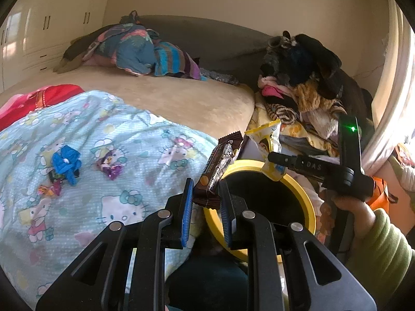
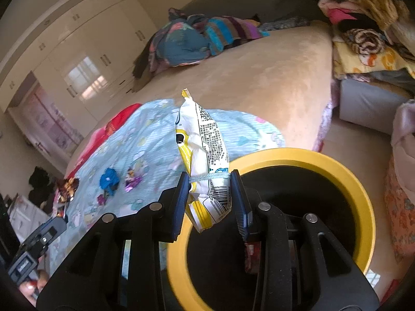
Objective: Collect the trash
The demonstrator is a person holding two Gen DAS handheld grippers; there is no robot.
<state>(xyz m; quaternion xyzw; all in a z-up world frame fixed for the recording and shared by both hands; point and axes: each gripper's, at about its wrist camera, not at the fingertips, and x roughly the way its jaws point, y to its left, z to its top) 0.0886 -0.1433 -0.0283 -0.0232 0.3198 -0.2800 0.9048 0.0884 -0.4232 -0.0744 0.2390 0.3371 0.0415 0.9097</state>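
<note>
I find the round black bin with the broad yellow plastic rim (image 2: 363,194) standing on the floor against the bed, directly beneath both of my grippers; its interior reads dark, and apart from a reddish scrap low inside I cannot tell what it holds. My right gripper (image 2: 210,197) pinches the crinkled white-and-yellow printed snack bag (image 2: 205,142) near its lower end, the bag standing up over the near rim. My left gripper (image 1: 206,199) pinches the glossy dark brown foil bar wrapper (image 1: 216,165) at its bottom seam, just at the rim's edge. I judge both items very light, limp and slick, likely to flutter or cling on release; an end-seam hold suits them. On the pale blue cartoon-print blanket (image 1: 116,134) lie the smaller remaining pieces: a crumpled blue wrapper (image 1: 66,162), a small purple foil wrapper (image 1: 111,168), and tiny pink scraps (image 1: 49,190), best nipped at a raised fold.
</note>
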